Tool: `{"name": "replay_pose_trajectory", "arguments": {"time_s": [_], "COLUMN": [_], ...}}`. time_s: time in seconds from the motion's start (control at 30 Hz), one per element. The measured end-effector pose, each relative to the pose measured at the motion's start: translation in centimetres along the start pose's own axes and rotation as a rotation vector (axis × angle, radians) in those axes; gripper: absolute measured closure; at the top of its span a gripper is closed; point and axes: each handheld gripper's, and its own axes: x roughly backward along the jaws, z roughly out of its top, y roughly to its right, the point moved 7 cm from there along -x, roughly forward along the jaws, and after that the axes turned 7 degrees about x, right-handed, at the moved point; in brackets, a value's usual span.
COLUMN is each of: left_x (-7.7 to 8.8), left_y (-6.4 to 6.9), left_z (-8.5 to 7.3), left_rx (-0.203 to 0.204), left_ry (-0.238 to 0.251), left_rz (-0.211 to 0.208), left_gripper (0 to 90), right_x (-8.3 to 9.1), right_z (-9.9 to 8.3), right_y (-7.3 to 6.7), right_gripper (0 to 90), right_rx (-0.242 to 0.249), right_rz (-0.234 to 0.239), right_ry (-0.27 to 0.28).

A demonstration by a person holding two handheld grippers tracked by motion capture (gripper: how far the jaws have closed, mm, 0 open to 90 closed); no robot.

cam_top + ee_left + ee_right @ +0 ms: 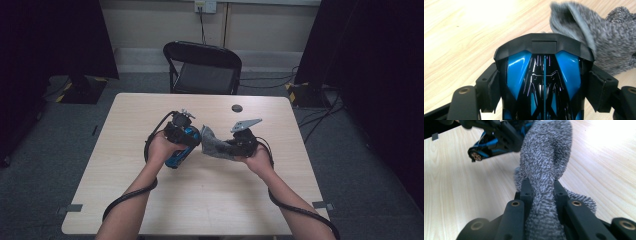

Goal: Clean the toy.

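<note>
While the right gripper (pixel 541 195) clamps its fingers (pixel 526 192) on the grey sock (pixel 544 157), a soft, light knit that bunches and stretches and is best pinched at the cuff, the left gripper (pixel 544 82) grips a hard, glossy blue toy car (pixel 517 67) by its sides above the worktop (pixel 210 200).
</note>
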Motion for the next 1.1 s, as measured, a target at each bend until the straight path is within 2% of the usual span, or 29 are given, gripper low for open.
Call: {"name": "replay_pose_trajectory", "arguments": {"time_s": [0.13, 0.17, 0.3, 0.53, 0.63, 0.73, 0.93, 1.1], "left_x": [0.5, 0.7, 1.0, 1.1, 1.2, 1.2, 0.9, 0.6], "left_y": [-0.2, -0.4, -0.3, 0.8, 1.4, 1.9, 2.4, 2.3], "left_z": [0.2, 0.3, 0.4, 1.0, 1.3, 1.8, 2.1, 2.0], "left_rx": [0.010, 0.002, 0.004, -0.027, -0.035, -0.045, -0.052, -0.038], "left_ry": [0.013, 0.008, 0.013, 0.016, 0.020, 0.028, 0.025, 0.025], "left_rz": [0.006, 0.010, 0.006, -0.009, -0.018, -0.022, -0.024, -0.021], "left_gripper": [25.6, 25.6, 25.6, 25.6, 25.6, 25.6, 25.5, 25.5], "right_x": [0.5, 0.7, 1.3, 1.5, 1.2, 0.8, -0.5, -1.2], "right_z": [-0.4, -0.5, -1.0, -1.6, -1.4, -0.9, 0.0, 0.4], "right_y": [0.4, 0.5, 1.4, 3.4, 3.7, 3.5, 2.0, 0.8], "right_gripper": [76.5, 76.4, 76.4, 76.4, 76.4, 76.4, 76.3, 76.3], "right_rx": [0.000, -0.002, -0.020, -0.074, -0.095, -0.091, -0.064, -0.045], "right_rz": [-0.009, -0.011, -0.055, -0.151, -0.169, -0.165, -0.122, -0.088], "right_ry": [-0.001, -0.003, -0.005, -0.018, -0.016, -0.011, 0.004, 0.003]}}
